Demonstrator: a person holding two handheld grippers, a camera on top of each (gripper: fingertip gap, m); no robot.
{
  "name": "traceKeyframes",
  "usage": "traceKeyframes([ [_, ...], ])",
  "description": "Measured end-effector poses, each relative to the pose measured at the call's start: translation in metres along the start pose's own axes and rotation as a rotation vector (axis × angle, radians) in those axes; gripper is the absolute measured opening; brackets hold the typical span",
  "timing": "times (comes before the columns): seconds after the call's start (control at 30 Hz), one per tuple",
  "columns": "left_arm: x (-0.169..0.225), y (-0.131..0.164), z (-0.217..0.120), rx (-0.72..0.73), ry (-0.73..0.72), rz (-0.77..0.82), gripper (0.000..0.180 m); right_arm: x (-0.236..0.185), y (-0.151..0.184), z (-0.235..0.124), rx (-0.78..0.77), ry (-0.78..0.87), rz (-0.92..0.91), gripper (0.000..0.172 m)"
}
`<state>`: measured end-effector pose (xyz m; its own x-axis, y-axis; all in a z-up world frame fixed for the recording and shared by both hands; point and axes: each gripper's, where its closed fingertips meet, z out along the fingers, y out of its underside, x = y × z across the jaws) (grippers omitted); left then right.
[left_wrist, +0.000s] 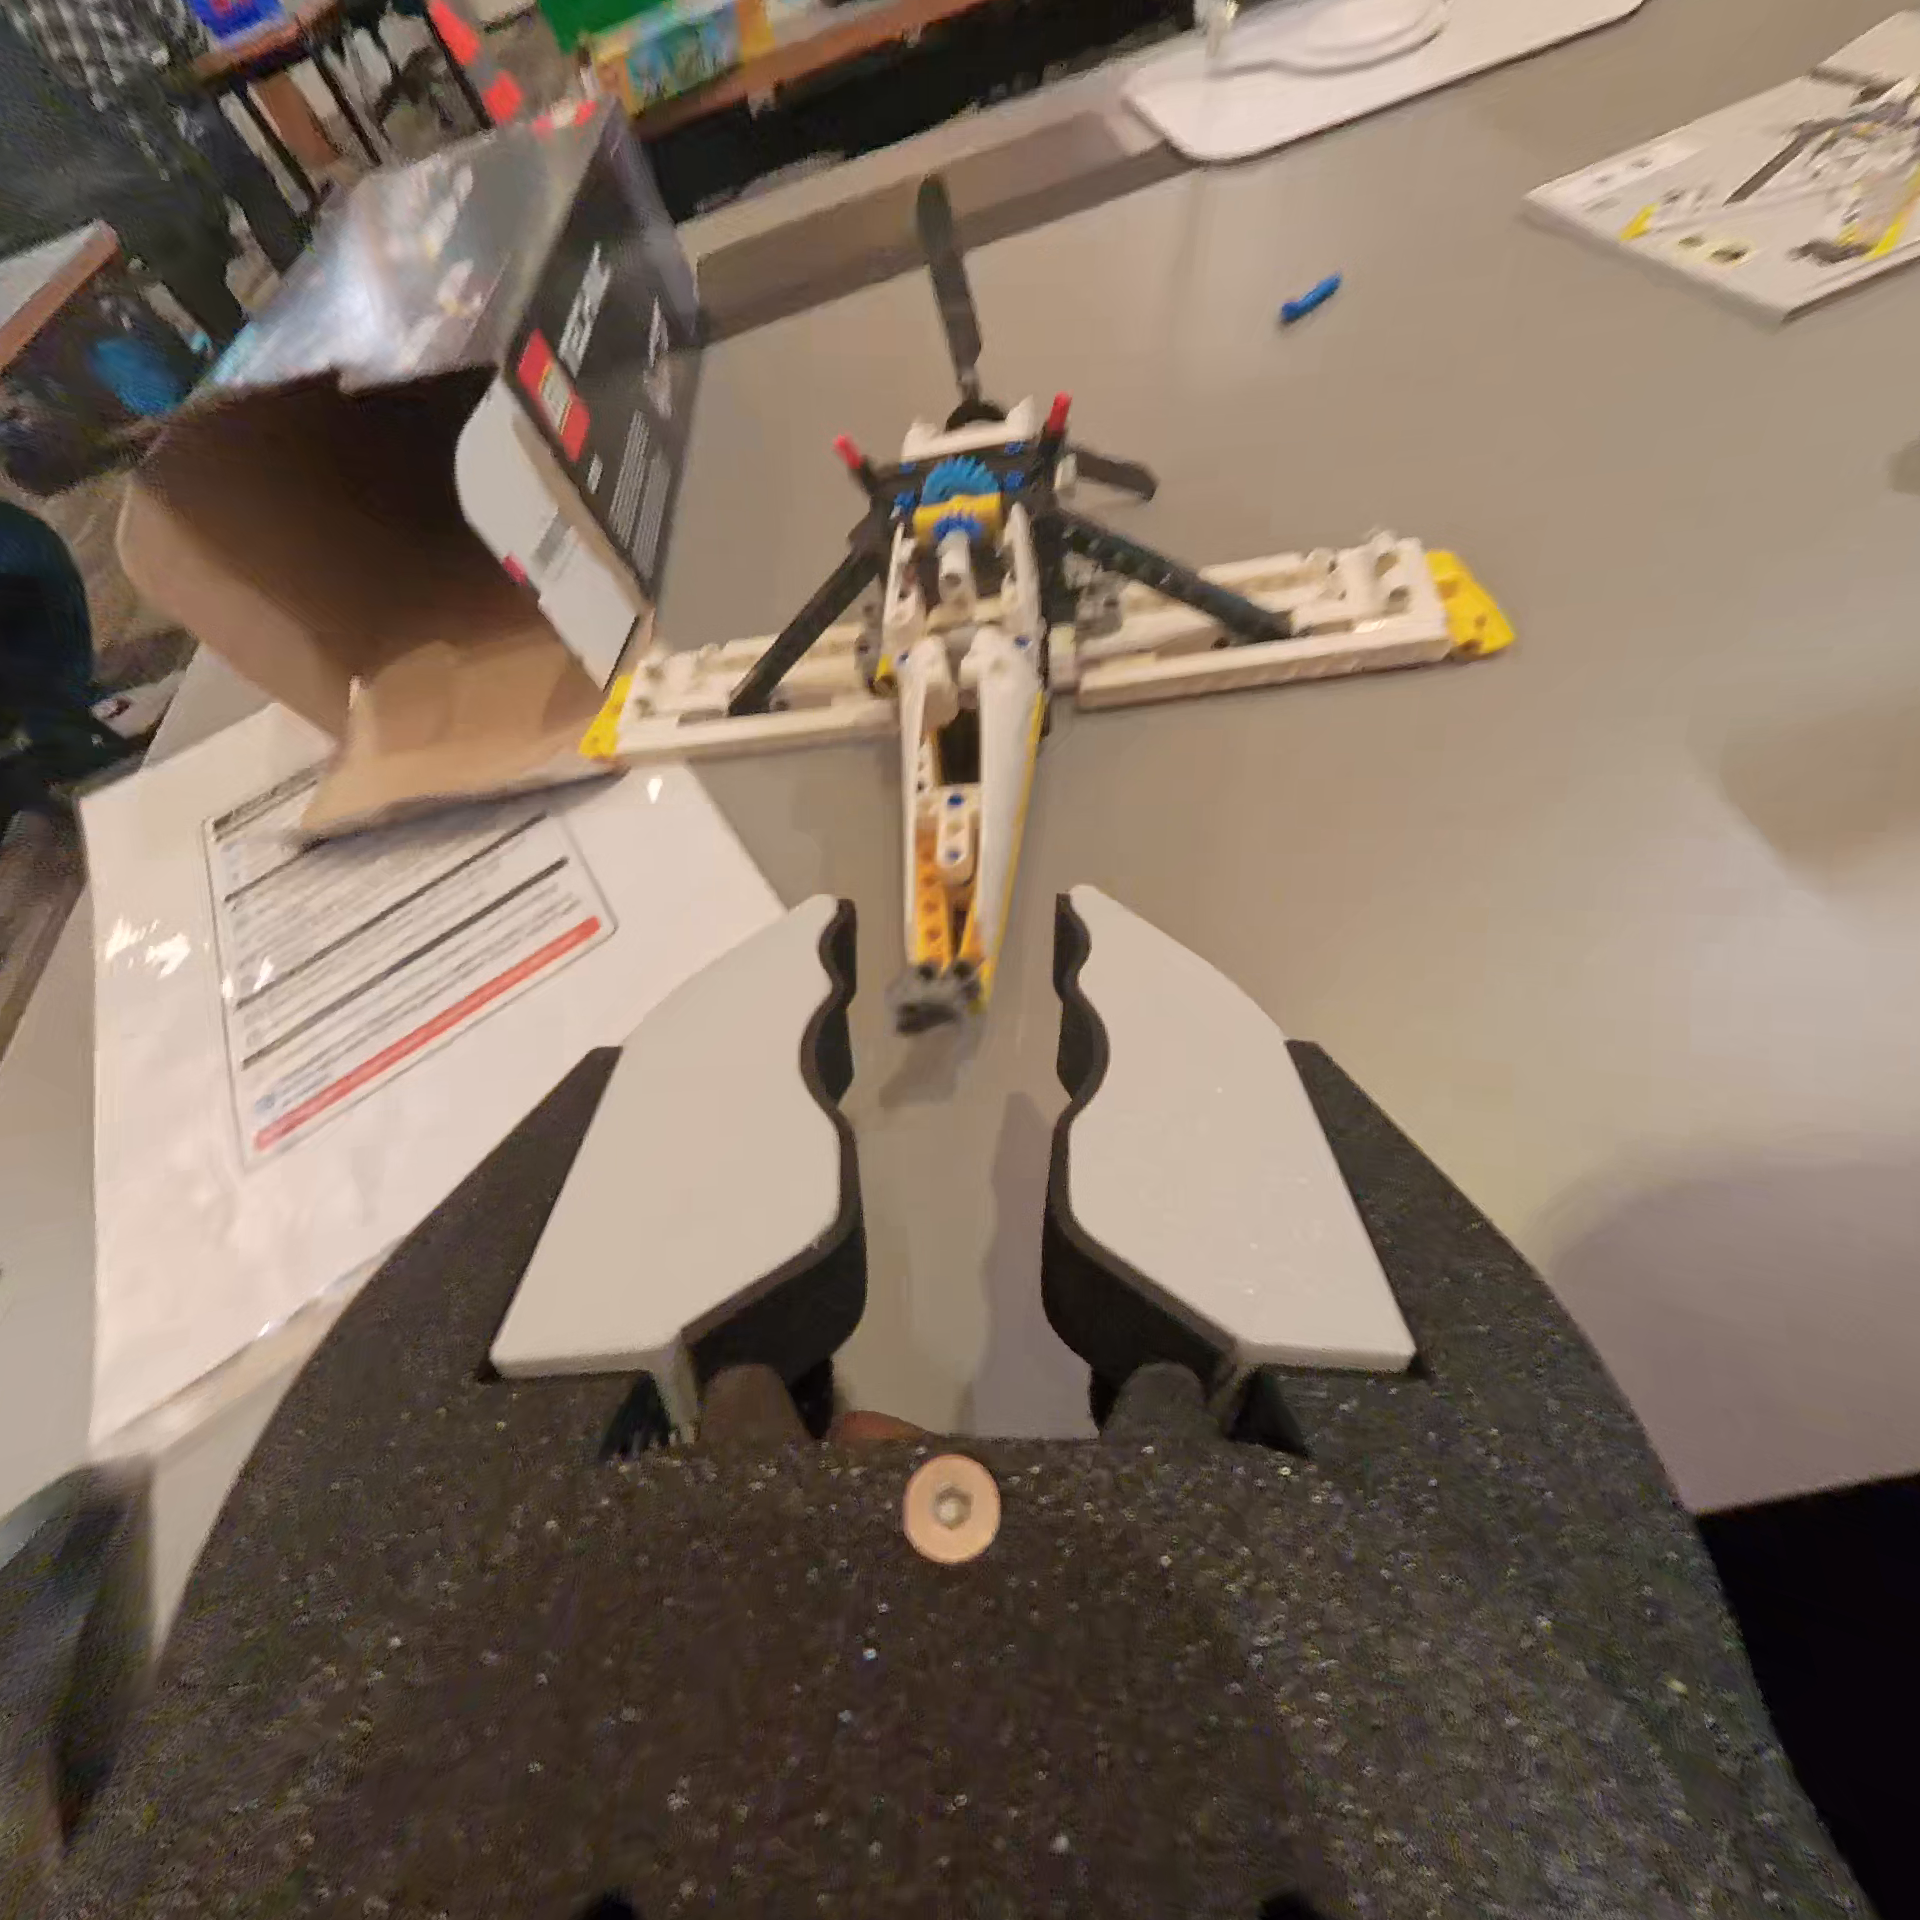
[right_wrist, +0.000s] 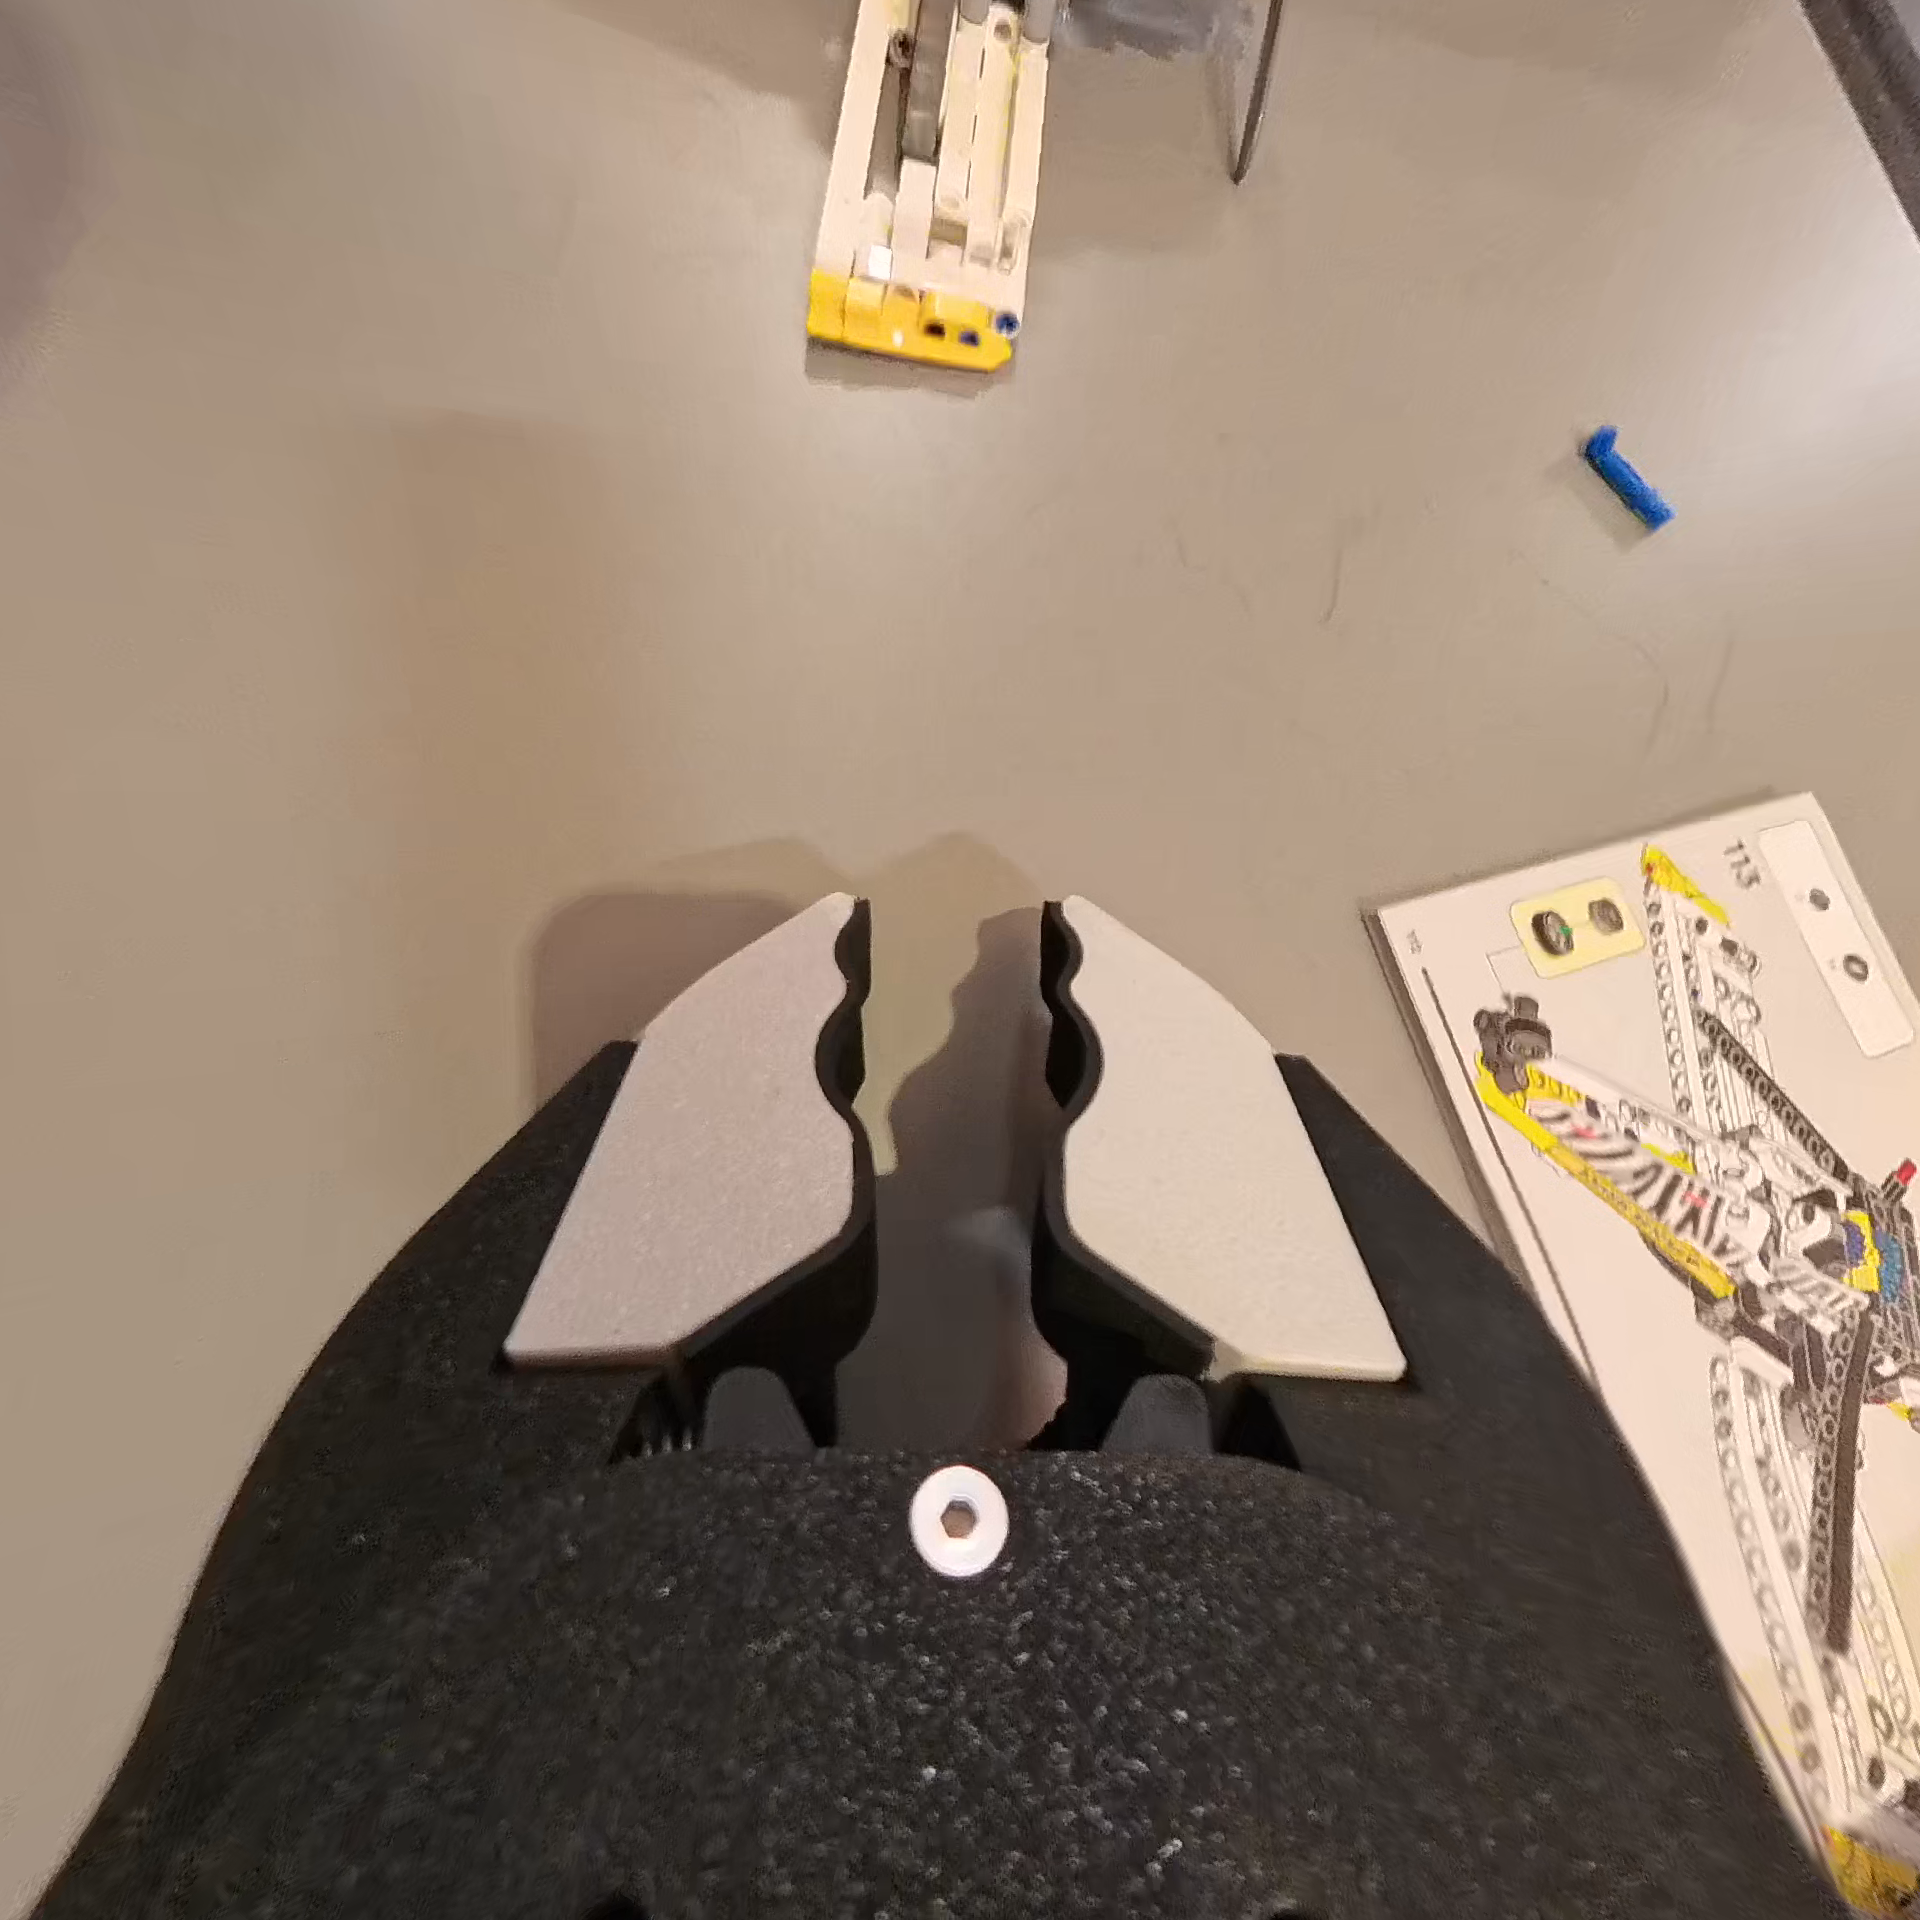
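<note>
My left gripper (left_wrist: 956, 925) is spread around the brick plane (left_wrist: 966, 665)'s tail, pads clear; my right gripper (right_wrist: 956, 914) gapes empty over the table (right_wrist: 416, 623).

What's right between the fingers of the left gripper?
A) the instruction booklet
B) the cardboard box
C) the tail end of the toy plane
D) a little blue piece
C: the left gripper has its fingers apart on either side of the toy plane's grey and yellow tail end, with a gap on both sides, so they are not squeezing it.
</note>
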<state>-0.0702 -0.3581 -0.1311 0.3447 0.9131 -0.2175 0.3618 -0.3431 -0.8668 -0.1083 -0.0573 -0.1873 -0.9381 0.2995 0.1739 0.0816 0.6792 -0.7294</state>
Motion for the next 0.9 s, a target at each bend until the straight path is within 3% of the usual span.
traceKeyframes([
  [0.1, -0.011, 0.018, -0.001, -0.08, -0.012, -0.01, 0.037, -0.009, -0.022, 0.012, 0.042, -0.037, -0.035, 0.031],
  [0.33, -0.007, 0.035, 0.013, -0.145, 0.064, -0.005, 0.038, -0.045, -0.09, 0.05, 0.13, -0.073, -0.332, 0.032],
  [0.47, -0.006, 0.037, 0.021, -0.147, 0.084, 0.002, 0.037, -0.064, -0.134, 0.076, 0.207, -0.07, -0.579, 0.034],
  [0.63, -0.005, 0.037, 0.023, -0.148, 0.121, 0.024, 0.022, -0.085, -0.184, 0.117, 0.257, -0.042, -0.853, 0.042],
  [0.9, 0.011, 0.033, 0.016, -0.113, 0.194, 0.027, 0.018, -0.11, -0.209, 0.164, 0.311, 0.076, -1.12, 0.048],
])
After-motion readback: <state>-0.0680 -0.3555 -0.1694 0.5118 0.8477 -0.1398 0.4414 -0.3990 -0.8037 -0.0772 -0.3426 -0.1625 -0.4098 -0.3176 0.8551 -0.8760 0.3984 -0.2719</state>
